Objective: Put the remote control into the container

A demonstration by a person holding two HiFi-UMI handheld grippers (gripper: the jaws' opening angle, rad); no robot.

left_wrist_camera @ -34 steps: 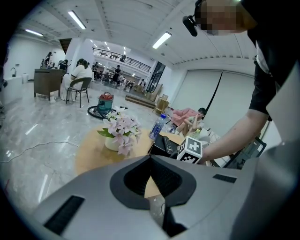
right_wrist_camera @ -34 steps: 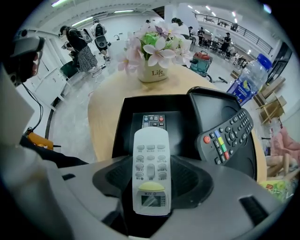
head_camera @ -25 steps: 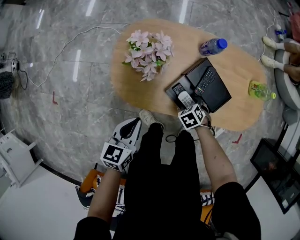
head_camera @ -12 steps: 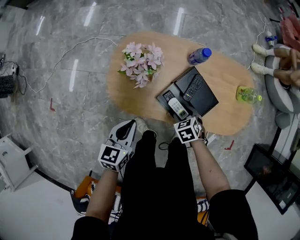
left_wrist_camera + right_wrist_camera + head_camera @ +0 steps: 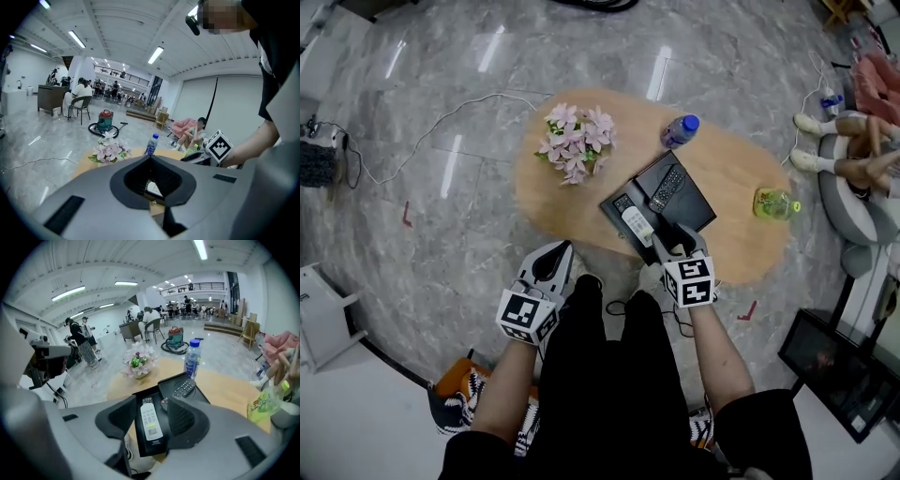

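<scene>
Marble floor is spreading out all around a low oval wooden bench [image 5: 572, 206], and on it the white remote [image 5: 636, 226] is lying flat, buttons up, inside the open black container [image 5: 694, 208]. From where I am standing the job is looking as good as finished. The remote is resting in the tray part of the container, nothing is pinching it, and all that seems to be left is for the person to draw clear.

A second, dark remote [image 5: 667, 187] is sitting on the raised part of the same container, just beside the white one.

Above the near end of the container the right tongs [image 5: 680, 239] are hanging with their jaws standing well apart, though they have just been closing a little. In the right gripper view the white remote [image 5: 151, 420] is showing in the gap between those jaws, but it is lying down in the container [image 5: 154, 448] below them and the pads are not pressing on it.

Off the edge of the bench, over the floor and by the person's leg, the left tongs [image 5: 565, 251] are pointing toward the bench with their jaws fully together, gripping nothing.

Further out, pink flowers [image 5: 574, 142], a blue-capped water bottle [image 5: 680, 130] and a green bottle [image 5: 772, 202] are standing on the bench, well apart from the container.
</scene>
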